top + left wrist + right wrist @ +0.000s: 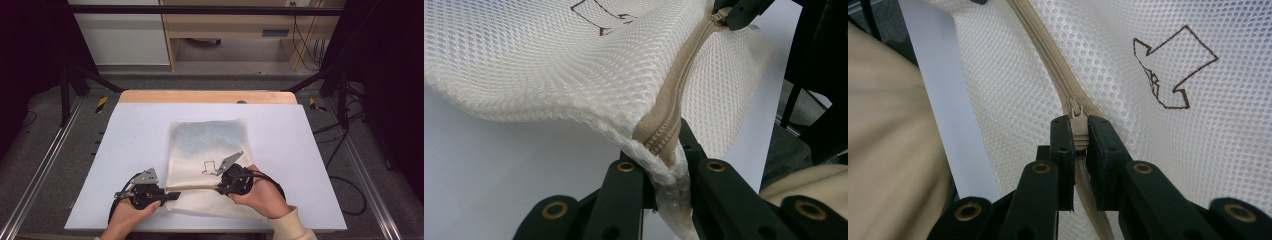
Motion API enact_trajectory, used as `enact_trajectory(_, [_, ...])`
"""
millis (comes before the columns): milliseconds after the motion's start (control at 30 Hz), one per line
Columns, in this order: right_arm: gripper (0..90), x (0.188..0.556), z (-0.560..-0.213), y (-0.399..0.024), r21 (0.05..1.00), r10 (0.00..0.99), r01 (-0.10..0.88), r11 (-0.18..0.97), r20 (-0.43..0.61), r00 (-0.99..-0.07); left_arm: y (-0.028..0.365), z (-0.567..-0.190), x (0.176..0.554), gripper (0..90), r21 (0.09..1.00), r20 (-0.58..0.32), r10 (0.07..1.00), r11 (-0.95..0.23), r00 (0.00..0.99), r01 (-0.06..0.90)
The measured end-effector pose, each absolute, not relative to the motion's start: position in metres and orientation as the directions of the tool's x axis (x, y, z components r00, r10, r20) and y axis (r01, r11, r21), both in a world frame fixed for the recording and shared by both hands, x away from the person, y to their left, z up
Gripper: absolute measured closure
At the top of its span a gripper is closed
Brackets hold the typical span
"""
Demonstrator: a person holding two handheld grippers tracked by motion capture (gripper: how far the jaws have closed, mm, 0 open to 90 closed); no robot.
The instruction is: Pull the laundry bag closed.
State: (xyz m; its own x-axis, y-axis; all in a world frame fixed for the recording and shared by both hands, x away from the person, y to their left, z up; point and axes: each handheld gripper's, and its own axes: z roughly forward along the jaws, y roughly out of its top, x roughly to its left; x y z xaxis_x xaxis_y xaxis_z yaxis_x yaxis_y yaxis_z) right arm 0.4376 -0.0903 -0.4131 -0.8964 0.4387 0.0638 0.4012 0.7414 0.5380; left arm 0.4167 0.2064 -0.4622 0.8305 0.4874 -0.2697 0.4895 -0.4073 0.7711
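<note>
Now, going left to right: the left claw [172, 195] is clamped on the mesh bag's [207, 145] zipper end at the bag's 7 o'clock corner, on the desk [135, 135]. The right claw [1079, 131] pinches the zipper pull [1076, 116] at 4 o'clock. A slipping left hold could let the mesh bunch and jam the slider. Both hands lie low, the claws pointing inward, toward each other.

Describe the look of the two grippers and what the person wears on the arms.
Both the left gripper and the right gripper are black, each with a grey three-cornered plate on top, brass-coloured rivets at the jaw links and a black cable looping back. The right arm wears a cream sleeve.
</note>
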Motion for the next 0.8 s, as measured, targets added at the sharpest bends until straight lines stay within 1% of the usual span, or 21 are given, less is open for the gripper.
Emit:
enact_trajectory(233, [82.1,0.437,-0.413,-0.092,0.538,0.437,0.397,0.743,0.059,-0.897,0.207,-0.462,0.417,84.5,0.771,-0.272,0.486,-0.406,0.83,0.491])
enact_trajectory(667, [82.1,0.439,-0.414,-0.103,0.551,0.459,0.426,0.718,0.086,-0.884,0.208,-0.462,0.418,84.5,0.771,-0.271,0.492,-0.404,0.827,0.493])
enact_trajectory(800, [82.1,0.439,-0.413,-0.105,0.548,0.463,0.426,0.72,0.078,-0.883,0.207,-0.463,0.417,84.5,0.769,-0.268,0.493,-0.408,0.828,0.492])
